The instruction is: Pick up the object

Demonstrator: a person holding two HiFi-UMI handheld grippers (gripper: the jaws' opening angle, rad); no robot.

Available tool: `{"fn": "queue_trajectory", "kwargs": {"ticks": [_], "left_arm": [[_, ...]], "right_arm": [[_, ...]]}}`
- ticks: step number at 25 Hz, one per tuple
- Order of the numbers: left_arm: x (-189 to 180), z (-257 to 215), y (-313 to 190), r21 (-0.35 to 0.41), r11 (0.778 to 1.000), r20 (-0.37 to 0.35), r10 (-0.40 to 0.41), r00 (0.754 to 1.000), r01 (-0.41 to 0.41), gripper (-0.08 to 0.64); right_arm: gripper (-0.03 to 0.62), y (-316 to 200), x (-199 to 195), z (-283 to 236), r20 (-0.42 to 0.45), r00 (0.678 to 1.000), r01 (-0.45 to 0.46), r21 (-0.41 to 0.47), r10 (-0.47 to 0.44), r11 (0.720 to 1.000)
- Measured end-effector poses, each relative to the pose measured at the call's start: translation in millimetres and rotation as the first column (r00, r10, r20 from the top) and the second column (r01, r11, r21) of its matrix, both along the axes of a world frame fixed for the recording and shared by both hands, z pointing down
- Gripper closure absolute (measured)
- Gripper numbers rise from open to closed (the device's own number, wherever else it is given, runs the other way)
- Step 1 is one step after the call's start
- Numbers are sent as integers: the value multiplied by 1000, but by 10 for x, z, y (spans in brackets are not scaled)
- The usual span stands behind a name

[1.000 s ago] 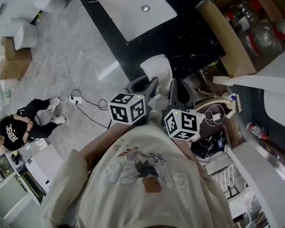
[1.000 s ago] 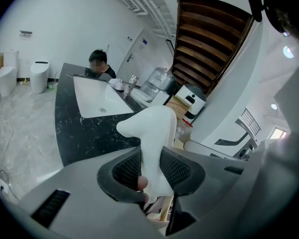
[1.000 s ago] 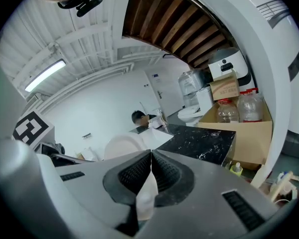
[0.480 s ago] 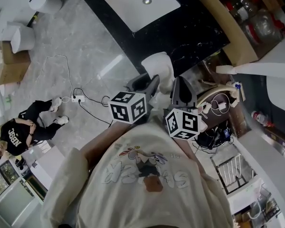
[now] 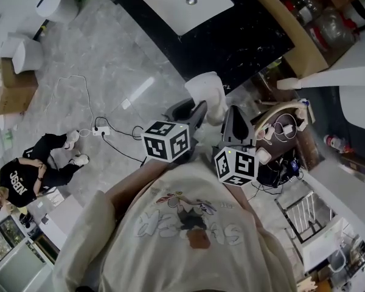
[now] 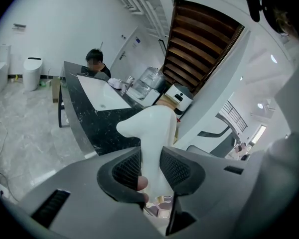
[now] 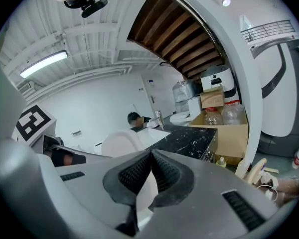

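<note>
Both grippers sit farther from the black counter (image 5: 243, 38) now, left gripper (image 6: 150, 157) clamping the white object (image 6: 152, 128) to carry it, right gripper (image 7: 150, 156) pinched closed, empty, riding alongside.

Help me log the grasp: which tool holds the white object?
The left tool: it is clamped on the white object. The right tool has its jaws shut together beside it.

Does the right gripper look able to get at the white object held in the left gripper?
Probably yes: the right gripper sits right beside the white object with nothing between, though its jaws are together and would need opening.
</note>
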State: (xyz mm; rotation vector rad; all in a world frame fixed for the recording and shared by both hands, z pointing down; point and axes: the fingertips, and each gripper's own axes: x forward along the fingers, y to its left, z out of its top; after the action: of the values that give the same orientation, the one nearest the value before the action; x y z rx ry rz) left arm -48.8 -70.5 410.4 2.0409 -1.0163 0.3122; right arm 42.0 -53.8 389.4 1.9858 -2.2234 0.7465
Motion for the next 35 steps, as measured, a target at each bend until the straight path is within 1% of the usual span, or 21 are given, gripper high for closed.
{"fn": "queue_trajectory", "kwargs": {"ticks": [5, 10, 14, 17, 22, 26, 30, 35], "left_arm": [[-145, -26, 306, 4, 1000, -15, 28, 999, -28, 430], [-311, -87, 587, 16, 998, -32, 56, 998, -55, 430], [-457, -101, 845, 17, 997, -39, 70, 997, -69, 430], [-538, -86, 1015, 9, 997, -41, 81, 996, -81, 430], [-534, -69, 1245, 1, 996, -46, 94, 994, -95, 430], [-487, -80, 1339, 18, 994, -47, 111, 993, -110, 430], [-498, -137, 1415, 37, 995, -39, 99, 994, -97, 430], [-578, -194, 1584, 37, 998, -29, 54, 998, -53, 430]], "right_arm": [[574, 341, -134, -48, -12, 999, -34, 7, 34, 999], [574, 650, -361, -136, -62, 998, -27, 47, 30, 999], [575, 918, -545, -156, -62, 997, -35, 53, 38, 998], [574, 1121, -628, -140, -66, 997, -44, 42, 47, 998], [575, 1350, -636, -130, -65, 996, -55, 35, 57, 998], [574, 1436, -633, -112, -67, 997, -44, 40, 47, 998], [574, 1483, -616, -141, -67, 997, -26, 47, 29, 999], [574, 1643, -636, -215, -74, 997, 17, 53, -13, 998]]}}
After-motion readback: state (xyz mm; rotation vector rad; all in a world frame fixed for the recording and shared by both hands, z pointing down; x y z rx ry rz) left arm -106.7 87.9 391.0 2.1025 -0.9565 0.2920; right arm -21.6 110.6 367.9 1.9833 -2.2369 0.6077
